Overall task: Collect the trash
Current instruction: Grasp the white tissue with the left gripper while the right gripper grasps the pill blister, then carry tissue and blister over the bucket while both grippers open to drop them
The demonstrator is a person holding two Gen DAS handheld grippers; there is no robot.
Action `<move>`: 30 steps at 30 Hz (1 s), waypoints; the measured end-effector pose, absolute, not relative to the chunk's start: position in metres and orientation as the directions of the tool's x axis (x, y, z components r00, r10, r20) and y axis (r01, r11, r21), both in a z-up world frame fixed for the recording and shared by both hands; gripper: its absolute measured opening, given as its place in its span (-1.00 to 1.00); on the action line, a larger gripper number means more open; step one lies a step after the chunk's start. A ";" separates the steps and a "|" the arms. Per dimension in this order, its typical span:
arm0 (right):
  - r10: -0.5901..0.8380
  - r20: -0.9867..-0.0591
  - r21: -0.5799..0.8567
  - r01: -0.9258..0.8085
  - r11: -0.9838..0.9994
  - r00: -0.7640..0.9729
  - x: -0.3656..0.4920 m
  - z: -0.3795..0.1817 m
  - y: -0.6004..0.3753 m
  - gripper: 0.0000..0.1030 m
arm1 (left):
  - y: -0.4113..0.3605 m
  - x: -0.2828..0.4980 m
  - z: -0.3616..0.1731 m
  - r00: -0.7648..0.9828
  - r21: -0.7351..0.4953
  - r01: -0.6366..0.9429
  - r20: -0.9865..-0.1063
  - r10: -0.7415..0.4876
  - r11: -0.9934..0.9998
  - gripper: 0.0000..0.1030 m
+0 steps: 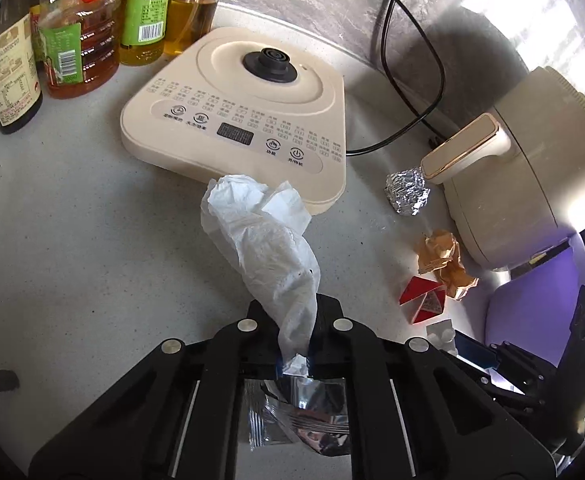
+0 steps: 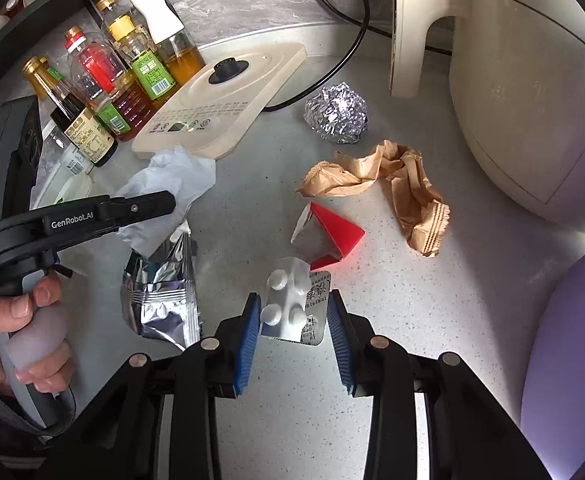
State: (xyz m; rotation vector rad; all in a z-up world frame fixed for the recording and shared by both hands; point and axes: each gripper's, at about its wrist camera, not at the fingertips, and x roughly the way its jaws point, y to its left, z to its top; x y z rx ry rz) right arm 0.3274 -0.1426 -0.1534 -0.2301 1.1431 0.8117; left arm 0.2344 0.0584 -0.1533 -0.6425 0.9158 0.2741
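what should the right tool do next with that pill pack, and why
Probably close the right tool on the blister pack. Its blue pads already flank the pack on both sides but stand apart from it, so it looks ungripped. The left tool is already shut on the white tissue, so it cannot help.

The left gripper (image 1: 294,344) hides the near end of the white tissue (image 1: 264,248) and most of the silver foil packet (image 1: 300,416) under it. The bottles (image 1: 72,32) at far left are cut off by the top edge, and their label text is too small to read. The print on the pill blister (image 2: 296,308) is only partly readable. The cream appliance (image 2: 532,100) at right runs past the edge.
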 end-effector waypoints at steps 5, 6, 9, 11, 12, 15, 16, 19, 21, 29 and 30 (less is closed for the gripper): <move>0.489 -0.842 0.238 -0.658 0.715 0.227 0.328 -0.126 -0.160 -0.36 | 0.056 0.214 -0.123 0.650 -0.406 -0.461 -0.760 -0.012 0.789 -0.85; 0.499 -0.833 0.240 -0.656 0.716 0.240 0.327 -0.118 -0.163 -0.36 | 0.055 0.211 -0.116 0.660 -0.406 -0.453 -0.751 -0.007 0.794 -0.85; 0.532 -0.798 0.236 -0.666 0.708 0.282 0.324 -0.092 -0.171 -0.35 | 0.051 0.204 -0.094 0.692 -0.397 -0.431 -0.722 0.014 0.811 -0.85; 0.553 -0.772 0.230 -0.673 0.703 0.313 0.321 -0.073 -0.178 -0.35 | 0.049 0.200 -0.078 0.715 -0.392 -0.412 -0.698 0.025 0.823 -0.85; 0.565 -0.757 0.229 -0.676 0.700 0.329 0.320 -0.063 -0.181 -0.35 | 0.047 0.199 -0.070 0.725 -0.387 -0.404 -0.688 0.033 0.829 -0.85; 0.589 -0.719 0.224 -0.679 0.700 0.370 0.317 -0.037 -0.190 -0.35 | 0.041 0.195 -0.049 0.754 -0.381 -0.376 -0.656 0.039 0.845 -0.85; 0.594 -0.708 0.222 -0.678 0.700 0.382 0.315 -0.029 -0.193 -0.35 | 0.039 0.194 -0.042 0.762 -0.375 -0.366 -0.646 0.043 0.852 -0.85; 0.610 -0.676 0.212 -0.684 0.698 0.413 0.309 -0.008 -0.204 -0.35 | 0.031 0.194 -0.025 0.783 -0.367 -0.331 -0.620 0.036 0.869 -0.85; 0.618 -0.657 0.206 -0.686 0.698 0.431 0.305 0.001 -0.212 -0.34 | 0.027 0.196 -0.019 0.788 -0.359 -0.315 -0.615 0.031 0.879 -0.84; 0.606 -0.635 0.205 -0.652 0.730 0.478 0.294 0.011 -0.240 -0.34 | 0.020 0.193 -0.021 0.799 -0.400 -0.274 -0.601 -0.025 0.875 -0.84; 0.604 -0.636 0.205 -0.649 0.733 0.481 0.293 0.011 -0.242 -0.34 | 0.019 0.192 -0.020 0.802 -0.404 -0.265 -0.597 -0.033 0.875 -0.84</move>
